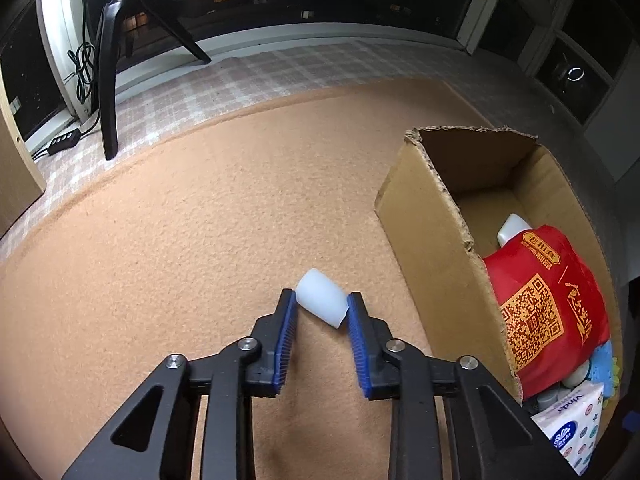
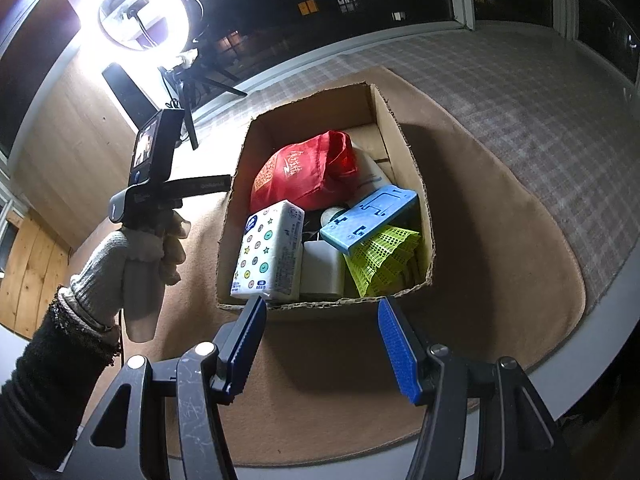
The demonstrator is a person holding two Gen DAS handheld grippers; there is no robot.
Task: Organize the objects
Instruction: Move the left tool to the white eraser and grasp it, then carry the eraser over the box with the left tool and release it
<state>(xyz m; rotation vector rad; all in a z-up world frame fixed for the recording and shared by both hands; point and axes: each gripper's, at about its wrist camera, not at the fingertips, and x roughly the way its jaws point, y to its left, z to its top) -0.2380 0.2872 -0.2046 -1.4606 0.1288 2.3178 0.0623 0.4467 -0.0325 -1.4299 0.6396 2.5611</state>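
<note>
A small white translucent plastic cup [image 1: 320,295] lies on its side on the tan carpet [image 1: 180,240]. My left gripper [image 1: 321,301] has both blue pads pressed against its ends. To the right stands an open cardboard box [image 1: 432,240] holding a red bag [image 1: 548,304], a tissue pack [image 1: 576,428] and a white bottle [image 1: 514,230]. In the right wrist view the box [image 2: 236,216] also shows a blue plastic block [image 2: 368,216], green mesh [image 2: 384,260] and a white case [image 2: 322,268]. My right gripper [image 2: 321,305] hangs open just before the box's near wall, holding nothing.
A person's gloved hand [image 2: 140,256] grips the left gripper's handle to the left of the box. A ring light [image 2: 142,10] glares at the back left. Tripod legs [image 1: 108,80] and a power strip [image 1: 64,140] stand on the checked floor beyond the carpet.
</note>
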